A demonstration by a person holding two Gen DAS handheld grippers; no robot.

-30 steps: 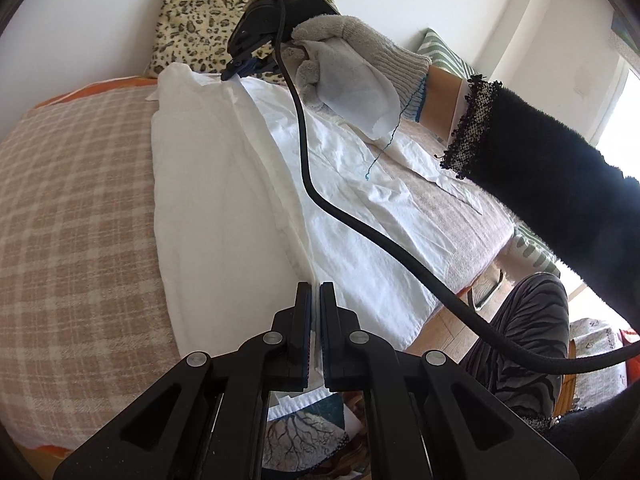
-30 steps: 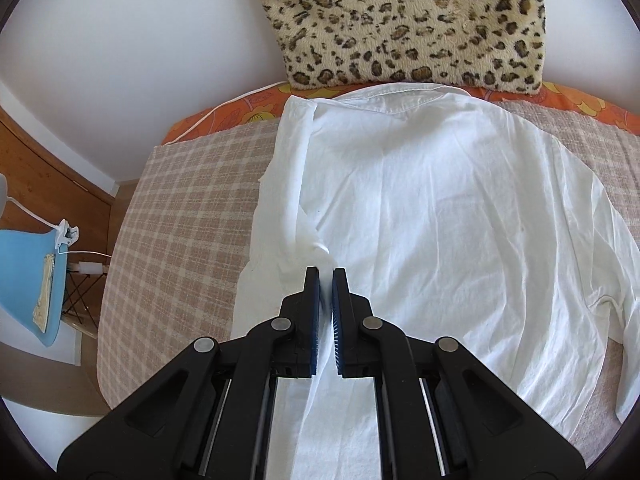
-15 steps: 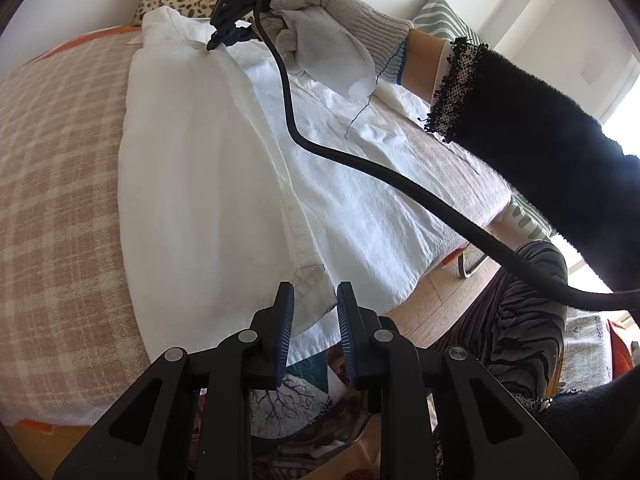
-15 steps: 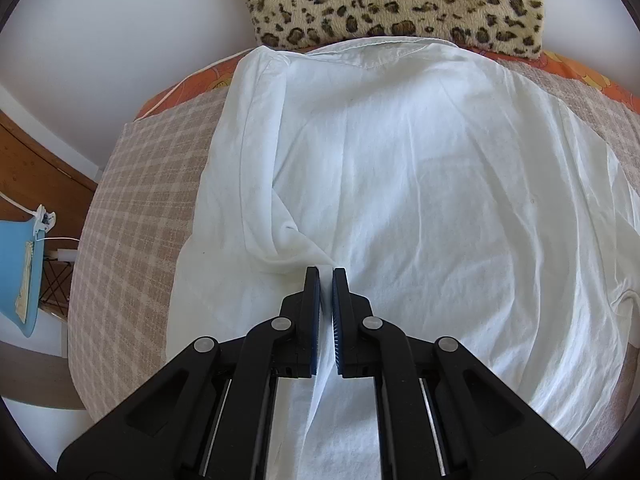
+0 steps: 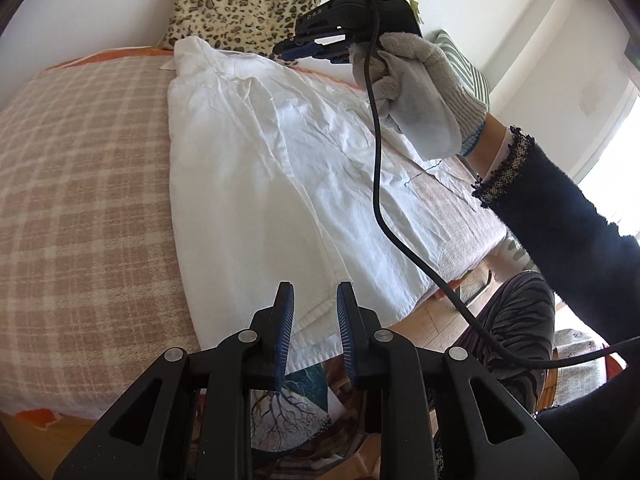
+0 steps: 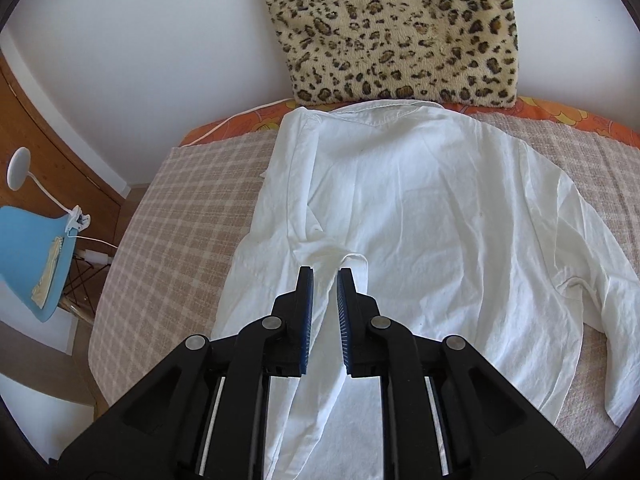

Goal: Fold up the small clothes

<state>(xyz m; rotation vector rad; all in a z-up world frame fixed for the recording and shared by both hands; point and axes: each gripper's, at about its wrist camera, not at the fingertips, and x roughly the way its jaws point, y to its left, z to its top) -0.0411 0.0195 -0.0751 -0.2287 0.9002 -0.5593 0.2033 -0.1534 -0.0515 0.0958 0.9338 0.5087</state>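
Hovering over one white shirt (image 6: 420, 216), two hand-held grippers (image 5: 314, 312) (image 6: 324, 292), both parted, empty

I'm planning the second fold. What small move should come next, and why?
Probably move the right hand-held gripper to the unfolded sleeve. The shirt has one side already folded in, both grippers are open and hold nothing, and that sleeve lies spread on the bed.

We are in a home bedroom: a bed (image 6: 168, 216) covered by a beige checked blanket, a leopard-print cushion (image 6: 400, 32) leaning on the white wall, a striped pillow (image 5: 468, 76) further along, wooden flooring (image 5: 436, 320), and a white clip-on lamp (image 6: 24, 168) on a blue chair (image 6: 28, 248) beside the bed.
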